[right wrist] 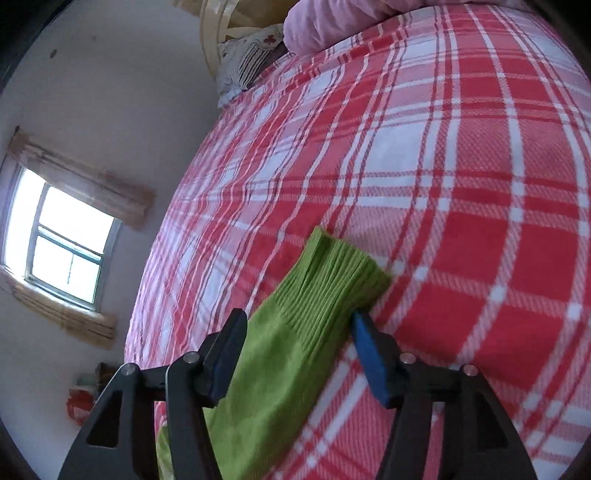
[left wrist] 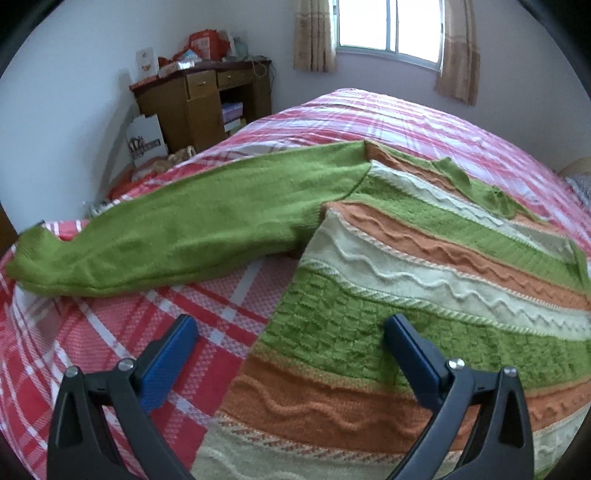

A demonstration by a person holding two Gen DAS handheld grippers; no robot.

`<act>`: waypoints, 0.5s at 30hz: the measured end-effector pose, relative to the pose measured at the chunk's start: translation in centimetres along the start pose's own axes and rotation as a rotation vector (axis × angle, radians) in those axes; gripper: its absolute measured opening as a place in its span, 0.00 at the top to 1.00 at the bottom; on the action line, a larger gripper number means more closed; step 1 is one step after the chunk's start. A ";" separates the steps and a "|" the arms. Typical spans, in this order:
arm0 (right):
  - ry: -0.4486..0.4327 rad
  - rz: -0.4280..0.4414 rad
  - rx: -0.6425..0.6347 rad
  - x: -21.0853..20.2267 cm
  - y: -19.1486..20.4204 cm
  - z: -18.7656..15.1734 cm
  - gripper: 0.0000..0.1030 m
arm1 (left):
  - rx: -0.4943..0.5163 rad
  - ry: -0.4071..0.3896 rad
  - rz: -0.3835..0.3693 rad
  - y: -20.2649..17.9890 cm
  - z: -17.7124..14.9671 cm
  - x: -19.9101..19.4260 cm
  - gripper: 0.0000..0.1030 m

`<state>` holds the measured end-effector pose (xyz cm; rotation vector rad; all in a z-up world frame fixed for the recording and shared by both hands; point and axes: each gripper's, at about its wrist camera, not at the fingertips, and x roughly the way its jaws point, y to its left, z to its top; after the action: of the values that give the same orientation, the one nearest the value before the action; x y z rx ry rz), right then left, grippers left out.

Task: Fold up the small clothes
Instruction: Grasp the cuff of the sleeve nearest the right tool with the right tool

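Green, orange & cream striped knit sweater [left wrist: 424, 258] lies spread flat on bed w/ red-and-white plaid cover [left wrist: 92, 350]. In left wrist view sweater body fills the 3–5 o'clock part of frame; its plain green sleeve [left wrist: 177, 236] stretches out flat toward 9 o'clock, cuff end near bed edge.

Left claw [left wrist: 291, 325]: wide, nothing between the blue pads. One pad is over bare plaid at 7 o'clock, other over sweater's green basket-weave band at 5 o'clock; sweater's side edge runs between them. Contact w/ fabric: can't tell.

Right claw [right wrist: 299, 325]: about half wide, straddling the other green sleeve [right wrist: 280, 362] just behind its ribbed cuff [right wrist: 343, 266]. Cuff points to 1 o'clock, lying on the plaid. Gap visible btw pads & knit on both sides, so not pinched. Some motion blur on cuff.

Bkgd, left view: brown wooden desk [left wrist: 203, 99] w/ clutter on top at 11 o'clock, window w/ beige curtains [left wrist: 388, 26] at 12–1 o'clock. Right view: same sort of window at 9 o'clock, pink bedding bundle [right wrist: 325, 22] & striped pillow [right wrist: 247, 59] at 12 o'clock, at far end of bed.
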<state>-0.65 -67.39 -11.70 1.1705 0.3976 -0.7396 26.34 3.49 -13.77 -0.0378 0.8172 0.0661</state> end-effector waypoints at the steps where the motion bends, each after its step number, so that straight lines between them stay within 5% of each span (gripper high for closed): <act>1: 0.001 -0.013 -0.026 0.4 0.3 0.0 0.45 | 0.003 -0.003 0.002 -0.1 -0.1 0.0 0.00; 2: 0.001 -0.042 -0.057 0.5 0.7 -0.1 0.50 | 0.007 -0.007 0.008 -0.2 -0.1 0.0 0.00; 4: 0.006 -0.114 -0.113 0.8 0.7 0.3 0.80 | 0.011 -0.010 0.011 -0.3 -0.2 -0.1 0.00; 7: 0.024 -0.100 -0.131 0.2 0.0 0.7 0.91 | 0.007 -0.015 0.002 -0.1 -0.3 -0.1 0.00; 15: -0.018 0.034 -0.336 -5.9 7.1 -2.5 0.91 | 0.001 -0.028 -0.016 0.3 -0.6 -0.3 0.00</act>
<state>0.41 -61.86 -4.02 0.8517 0.4659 -0.6248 25.67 3.73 -13.92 -0.0425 0.7888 0.0516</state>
